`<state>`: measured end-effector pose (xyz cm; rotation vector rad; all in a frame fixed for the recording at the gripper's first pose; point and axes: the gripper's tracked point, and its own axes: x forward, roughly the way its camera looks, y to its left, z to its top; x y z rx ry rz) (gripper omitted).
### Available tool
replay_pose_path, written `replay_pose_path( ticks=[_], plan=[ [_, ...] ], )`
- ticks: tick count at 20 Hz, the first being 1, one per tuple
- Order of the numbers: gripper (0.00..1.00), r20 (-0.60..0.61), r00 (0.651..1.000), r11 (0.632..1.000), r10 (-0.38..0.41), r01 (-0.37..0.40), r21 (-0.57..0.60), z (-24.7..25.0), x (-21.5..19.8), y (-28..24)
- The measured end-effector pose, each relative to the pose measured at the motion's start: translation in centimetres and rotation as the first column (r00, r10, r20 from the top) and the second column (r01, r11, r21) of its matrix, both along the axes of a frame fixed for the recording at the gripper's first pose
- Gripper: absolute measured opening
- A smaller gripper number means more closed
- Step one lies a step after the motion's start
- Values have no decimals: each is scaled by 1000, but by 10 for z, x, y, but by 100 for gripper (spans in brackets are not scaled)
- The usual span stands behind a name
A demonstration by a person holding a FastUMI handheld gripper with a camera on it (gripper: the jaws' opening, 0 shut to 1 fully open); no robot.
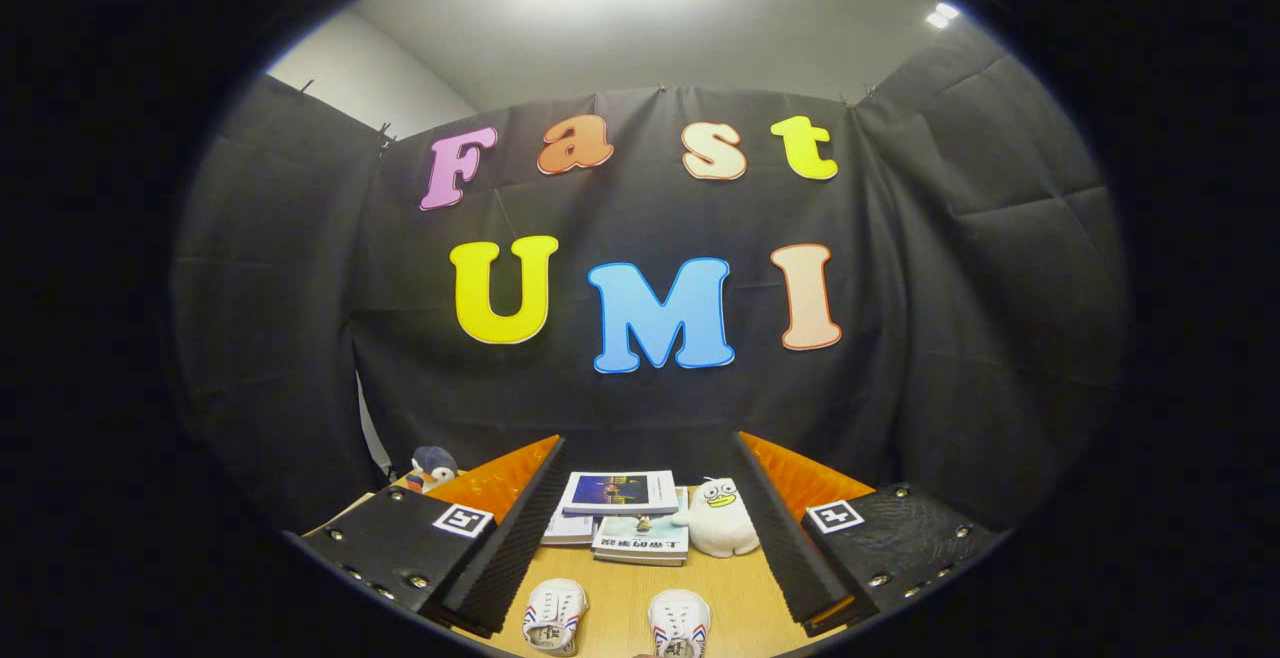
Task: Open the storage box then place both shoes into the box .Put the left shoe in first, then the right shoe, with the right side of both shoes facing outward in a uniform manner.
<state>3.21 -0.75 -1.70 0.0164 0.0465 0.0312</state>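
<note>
On the pale wood-grain counter (625, 593), between the gripper's (640, 538) spread jaws, two small canvas shoes stand side by side, slightly apart, rounded toes pointing toward the booth wall: a left shoe (553, 616) close to the left finger, and a right shoe (680, 623) nearer the middle of the gap, both pale with striped trim along the sides and laces up the top. The jaws stand wide open, holding nothing; each finger is a long flat slab with a finely ribbed inner face, and each carries a square printed marker on its textured base. Beyond the shoes lies a loose stack of glossy books (625, 513), flat and rectangular, the top one set askew. Just beside the stack, against the right finger, sits a soft, rounded plush duck (722, 518). Behind the left finger peeks another plush, a penguin (430, 468), fuzzy and dark-capped. Black quilted cloth drapes behind everything in creased folds.
</note>
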Motion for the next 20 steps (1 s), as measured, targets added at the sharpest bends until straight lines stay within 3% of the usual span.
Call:
replay_pose_path(
  ticks=[3,8,13,20],
  plan=[
    [98,-20,999,999,37,-37,20,-12,8,10],
    [99,-99,972,972,215,-203,115,-45,26,58],
    [98,-210,880,894,427,-375,247,-92,31,120],
    [98,-342,738,804,581,-456,382,-156,32,177]
  ],
)
